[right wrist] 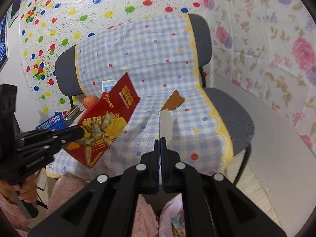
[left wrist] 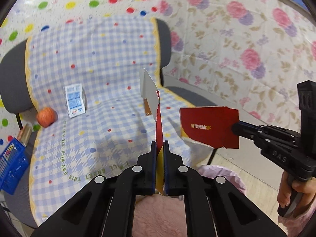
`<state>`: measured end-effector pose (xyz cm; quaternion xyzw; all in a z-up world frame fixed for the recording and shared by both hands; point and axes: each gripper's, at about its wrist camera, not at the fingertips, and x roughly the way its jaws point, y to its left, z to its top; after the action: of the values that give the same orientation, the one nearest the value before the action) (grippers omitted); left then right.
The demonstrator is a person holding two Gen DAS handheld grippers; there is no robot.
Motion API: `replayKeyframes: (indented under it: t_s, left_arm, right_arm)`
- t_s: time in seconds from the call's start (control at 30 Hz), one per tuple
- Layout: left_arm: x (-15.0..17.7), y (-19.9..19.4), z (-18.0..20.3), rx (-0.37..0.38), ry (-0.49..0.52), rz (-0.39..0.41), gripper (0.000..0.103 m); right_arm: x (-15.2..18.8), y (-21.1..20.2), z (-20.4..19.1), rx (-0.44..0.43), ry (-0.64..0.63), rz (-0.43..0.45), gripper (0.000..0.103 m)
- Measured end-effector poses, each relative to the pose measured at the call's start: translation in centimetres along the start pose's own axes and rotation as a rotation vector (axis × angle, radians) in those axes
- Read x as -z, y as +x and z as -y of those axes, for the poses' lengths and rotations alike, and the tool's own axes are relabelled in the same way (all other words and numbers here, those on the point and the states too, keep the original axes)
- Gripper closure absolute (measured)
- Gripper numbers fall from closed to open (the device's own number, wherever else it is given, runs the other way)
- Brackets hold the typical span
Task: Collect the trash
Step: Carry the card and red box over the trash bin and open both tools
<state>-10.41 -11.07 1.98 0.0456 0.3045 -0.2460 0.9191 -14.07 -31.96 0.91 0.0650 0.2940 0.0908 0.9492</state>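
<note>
My left gripper point(left wrist: 160, 144) is shut on a large torn piece of red cardboard box point(left wrist: 152, 90), seen edge-on; in the right wrist view it shows its printed red face point(right wrist: 106, 122). My right gripper point(right wrist: 160, 140) is shut on a smaller torn red cardboard piece point(right wrist: 166, 122), whose red face shows in the left wrist view point(left wrist: 209, 127). Both pieces are held in the air above the chair seat. A brown scrap point(right wrist: 174, 101) lies on the checked cloth beyond them. A small white and blue carton point(left wrist: 74, 100) stands on the seat at the left.
A checked cloth point(left wrist: 94, 63) covers a grey chair point(right wrist: 237, 122). An orange fruit point(left wrist: 46, 116) lies by the carton. A blue basket point(left wrist: 10, 162) stands at the left. A pink-lined bin point(left wrist: 223, 177) is below the grippers. Patterned sheets hang behind.
</note>
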Motion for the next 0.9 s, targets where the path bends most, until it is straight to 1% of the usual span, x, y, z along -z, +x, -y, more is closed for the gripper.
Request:
replayKeyframes:
  t_s: [0.13,0.23,0.33,0.43,0.57,0.63,0.77,0.9]
  left_arm:
    - [-0.3,-3.2,1.7,0.022,0.04,0.047,0.097]
    - [-0.3,-4.8,2.9,0.055,0.052,0.063,0.097]
    - [0.6,-5.5,4.7,0.085,0.081,0.062,0.097]
    - [2.1,-4.5,6.2,0.117,0.096,0.023,0.097]
    - [4.4,-2.3,8.3,0.167,0.112,-0.057,0.097]
    - [5.4,-1.5,9.0,0.185,0.123,-0.084,0.097]
    - [6.8,0.8,10.9,0.206,0.157,-0.134,0.097]
    - [7.5,2.5,11.9,0.218,0.171,-0.178,0.097]
  right_arm:
    - [0.5,-3.0,0.0,0.013,0.01,0.032,0.101]
    - [1.1,-5.3,0.3,0.022,0.03,0.041,0.101]
    - [2.0,-7.0,0.7,0.044,0.037,0.046,0.101]
    - [3.3,-8.4,1.3,0.074,0.049,0.04,0.101]
    - [5.2,-8.9,2.4,0.102,0.082,0.011,0.101]
    - [6.1,-9.0,3.0,0.117,0.1,-0.003,0.101]
    - [7.9,-8.7,4.6,0.153,0.144,-0.044,0.101]
    - [9.4,-8.0,6.1,0.173,0.183,-0.08,0.101]
